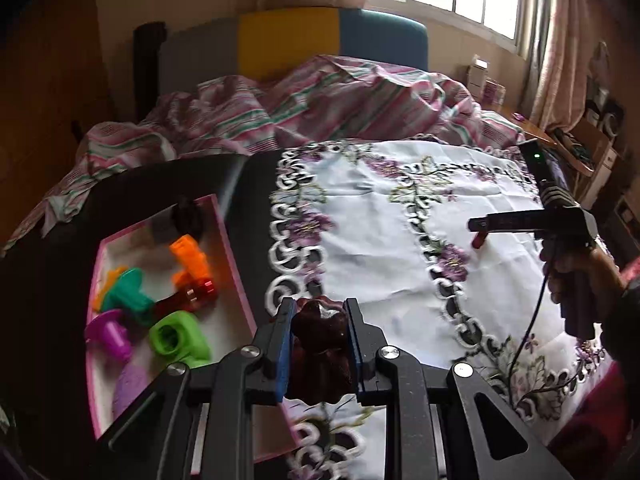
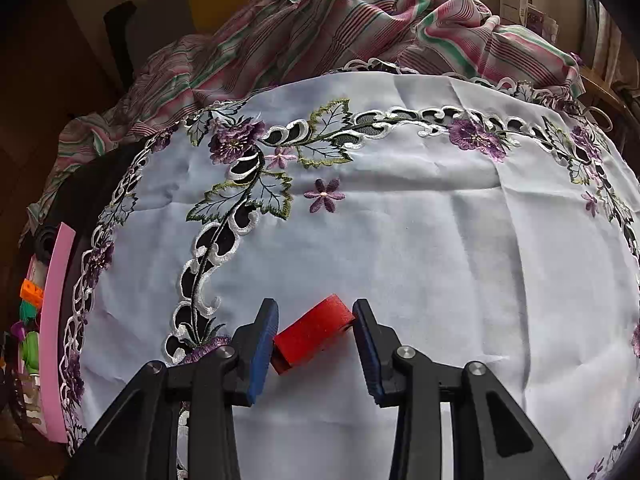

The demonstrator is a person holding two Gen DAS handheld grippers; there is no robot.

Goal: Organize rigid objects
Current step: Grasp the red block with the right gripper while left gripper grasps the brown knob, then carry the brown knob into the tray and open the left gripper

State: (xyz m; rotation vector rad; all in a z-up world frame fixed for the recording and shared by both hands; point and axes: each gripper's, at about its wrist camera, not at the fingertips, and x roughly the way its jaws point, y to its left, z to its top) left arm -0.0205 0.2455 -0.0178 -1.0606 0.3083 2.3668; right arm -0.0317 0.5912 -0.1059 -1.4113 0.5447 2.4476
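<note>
left gripper (image 1: 318, 320) clamped on a dark red piece (image 1: 320, 344), held above the cloth (image 1: 380, 240) edge just right of the pink tray (image 1: 236, 264), which holds orange, teal, green and purple pieces. right gripper (image 2: 315, 330), well right of the tray, has a red block (image 2: 314, 332) between its pads, touching both; block sits tilted, over the cloth.

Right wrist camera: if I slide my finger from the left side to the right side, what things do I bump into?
Pink tray with colourful toys at the left edge → left blue finger → red block between the fingers → right blue finger, all over the white embroidered cloth.
</note>
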